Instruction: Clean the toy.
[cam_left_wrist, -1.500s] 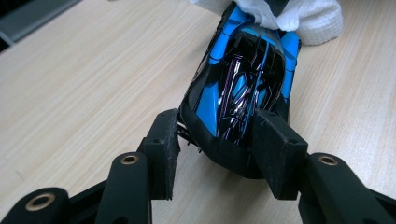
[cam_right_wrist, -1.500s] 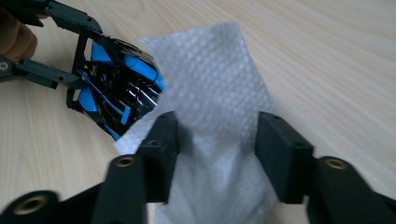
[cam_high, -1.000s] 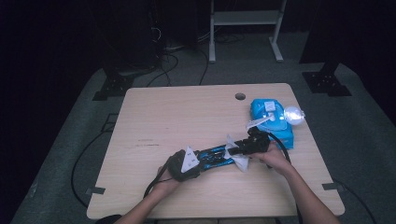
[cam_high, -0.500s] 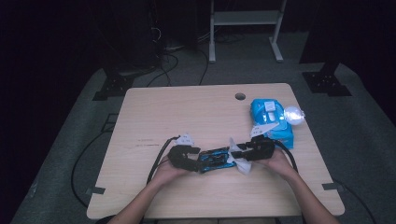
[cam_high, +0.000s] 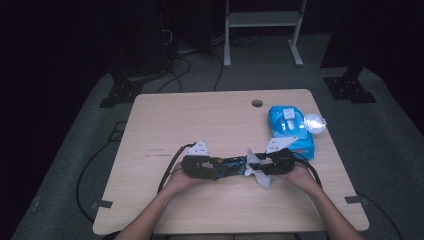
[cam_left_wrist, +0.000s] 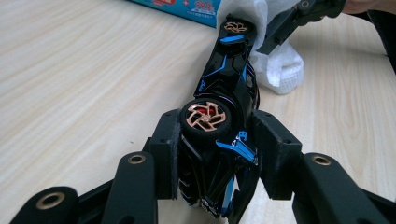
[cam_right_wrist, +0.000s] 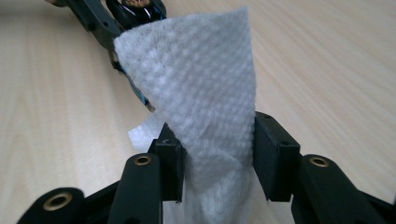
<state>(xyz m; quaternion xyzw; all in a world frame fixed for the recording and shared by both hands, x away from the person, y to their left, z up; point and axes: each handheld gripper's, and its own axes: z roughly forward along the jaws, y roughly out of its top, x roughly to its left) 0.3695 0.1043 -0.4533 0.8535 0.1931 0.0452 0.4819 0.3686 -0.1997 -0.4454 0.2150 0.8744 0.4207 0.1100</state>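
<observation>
Two tools met over one black and blue toy car (cam_high: 225, 166), which lay lengthwise just above the near middle of a pale wooden bench (cam_high: 200, 120). The left tool (cam_left_wrist: 218, 154) was closed on the car's rear end, its pads pressed against the bodywork just behind a copper-spoked wheel (cam_left_wrist: 206, 117); its jaws had just been closing with the car between them. The right tool (cam_right_wrist: 215, 158) was clamped on a folded white paper tissue (cam_right_wrist: 201, 93), whose quilted sheet stood up between the pads. From above, the tissue (cam_high: 257, 170) touched the car's far end, at the car's right, and hung a little toward the person. A hand (cam_high: 180, 181) behind the car's left end gripped the left tool (cam_high: 197, 165), and another hand (cam_high: 302, 176) at the car's right gripped the right tool (cam_high: 277, 161). Beyond the car's right end, near the bench edge, lay a blue tissue pack (cam_high: 290, 129), with a small clear round object (cam_high: 315, 122) just beside it. Well beyond the car, a round cable hole (cam_high: 257, 103) was set in the bench top.
</observation>
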